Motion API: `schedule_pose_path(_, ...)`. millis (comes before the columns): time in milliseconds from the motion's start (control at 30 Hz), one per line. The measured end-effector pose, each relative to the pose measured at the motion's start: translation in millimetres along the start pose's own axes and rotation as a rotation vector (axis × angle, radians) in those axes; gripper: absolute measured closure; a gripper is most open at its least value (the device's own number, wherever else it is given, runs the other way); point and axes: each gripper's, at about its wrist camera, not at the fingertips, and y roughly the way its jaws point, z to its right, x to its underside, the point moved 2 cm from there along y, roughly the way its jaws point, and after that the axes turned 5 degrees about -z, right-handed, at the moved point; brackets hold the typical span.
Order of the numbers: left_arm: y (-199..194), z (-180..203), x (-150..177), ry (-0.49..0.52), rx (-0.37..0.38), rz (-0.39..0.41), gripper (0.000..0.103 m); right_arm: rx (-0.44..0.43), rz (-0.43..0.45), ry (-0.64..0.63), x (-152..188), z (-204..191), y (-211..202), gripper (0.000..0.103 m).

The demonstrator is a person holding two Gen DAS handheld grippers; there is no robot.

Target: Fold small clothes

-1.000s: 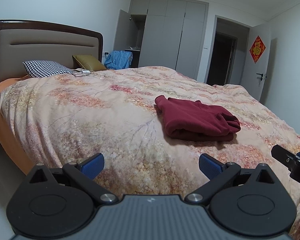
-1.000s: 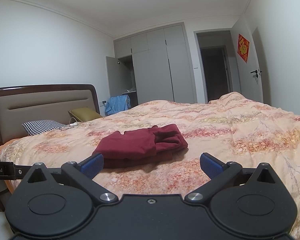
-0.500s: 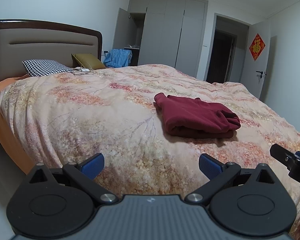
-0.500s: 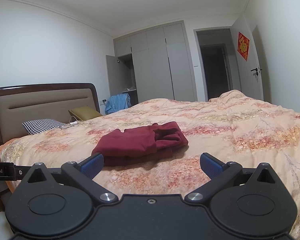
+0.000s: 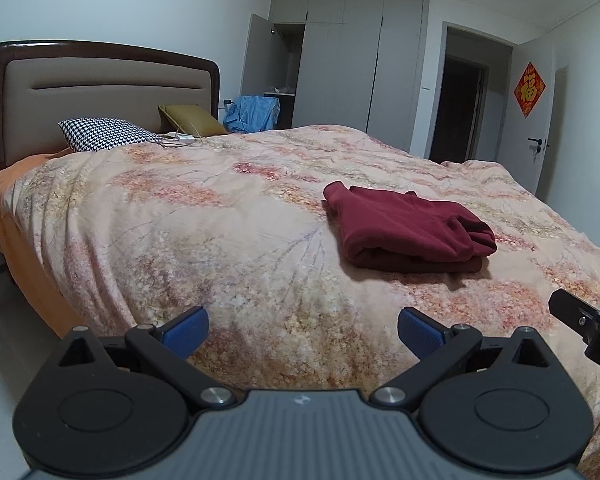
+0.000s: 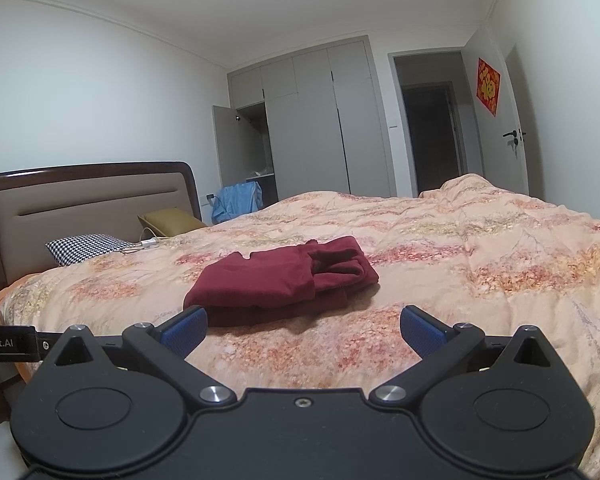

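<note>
A dark red garment point(image 5: 408, 232) lies folded in a compact stack on the floral duvet point(image 5: 220, 220), ahead and to the right in the left wrist view. From the right wrist the same red garment point(image 6: 284, 280) sits just beyond the fingers, slightly left of centre. My left gripper point(image 5: 303, 330) is open, held back from the garment over the bed's near edge, nothing between its blue pads. My right gripper point(image 6: 304, 328) is open too and empty, close in front of the stack. Part of the right gripper's body point(image 5: 584, 324) shows at the right edge of the left view.
A checked pillow point(image 5: 108, 134) and an olive cushion point(image 5: 192, 120) lie by the headboard point(image 5: 100, 88), with a white charger and cable point(image 5: 180, 138). Blue clothing point(image 5: 252, 114) hangs by the open wardrobe point(image 5: 340, 64). A door with a red decoration point(image 5: 530, 90) is at the right.
Both grippers stay open and empty. The views have shifted only slightly; the red garment lies as it did, folded on the duvet.
</note>
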Motion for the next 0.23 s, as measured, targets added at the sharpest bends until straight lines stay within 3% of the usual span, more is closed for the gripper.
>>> schedule_pose_path(233, 1.7, -0.9, 1.2, 0.003, -0.007, -0.011, 0.000, -0.002, -0.008, 0.003, 0.8, 1.3, 0.8, 0.001)
